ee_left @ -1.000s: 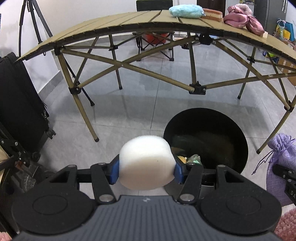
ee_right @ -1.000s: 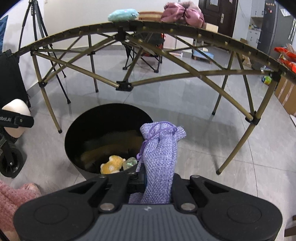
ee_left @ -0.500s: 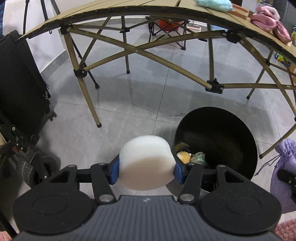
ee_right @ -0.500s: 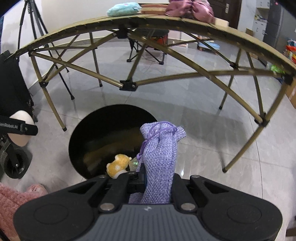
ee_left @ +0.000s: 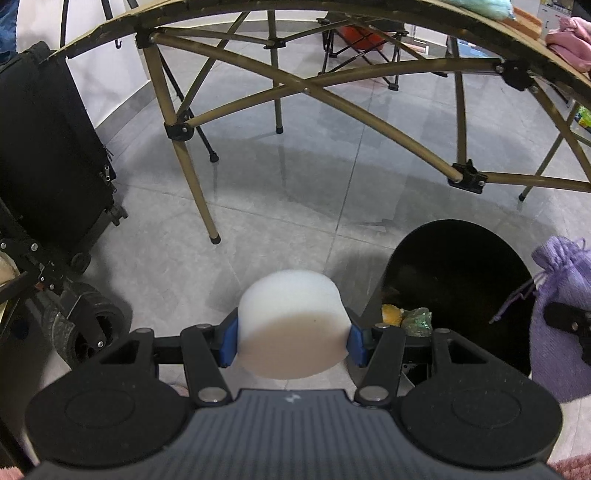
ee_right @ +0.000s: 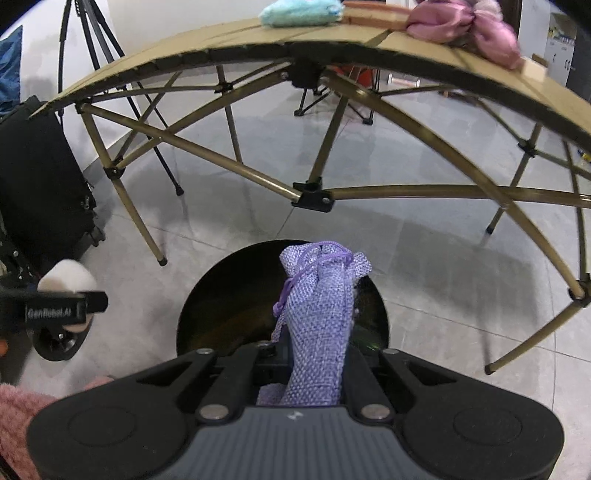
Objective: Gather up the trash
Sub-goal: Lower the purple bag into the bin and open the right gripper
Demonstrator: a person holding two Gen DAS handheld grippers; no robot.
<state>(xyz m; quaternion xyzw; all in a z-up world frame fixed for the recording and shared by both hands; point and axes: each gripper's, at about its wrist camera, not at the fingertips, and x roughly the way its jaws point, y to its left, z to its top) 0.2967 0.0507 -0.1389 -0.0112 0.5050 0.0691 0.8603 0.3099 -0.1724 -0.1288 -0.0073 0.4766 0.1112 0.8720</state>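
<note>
My left gripper (ee_left: 293,341) is shut on a white foam block (ee_left: 291,325), its blue pads pressed against both sides. It hangs over the grey floor just left of a round black bin (ee_left: 461,288). A yellow scrap (ee_left: 391,314) and a green wrapper (ee_left: 417,319) lie inside the bin. My right gripper (ee_right: 314,363) is shut on a purple woven drawstring pouch (ee_right: 321,306), held upright directly above the bin (ee_right: 221,314). The pouch (ee_left: 561,295) also shows at the right edge of the left wrist view, and the foam block (ee_right: 66,277) at the left of the right wrist view.
A tan folding table (ee_right: 229,48) with crossed legs spans the background, bearing a teal cloth (ee_right: 299,13) and pink fabric (ee_right: 461,26). A black suitcase (ee_left: 48,155) and a wheeled cart (ee_left: 85,332) stand at left. A pink fuzzy sleeve (ee_right: 18,421) shows at lower left.
The right gripper has carried the pouch from beside the bin to over its middle. The left gripper with the foam block has drifted left, so the bin sits further right in its view.
</note>
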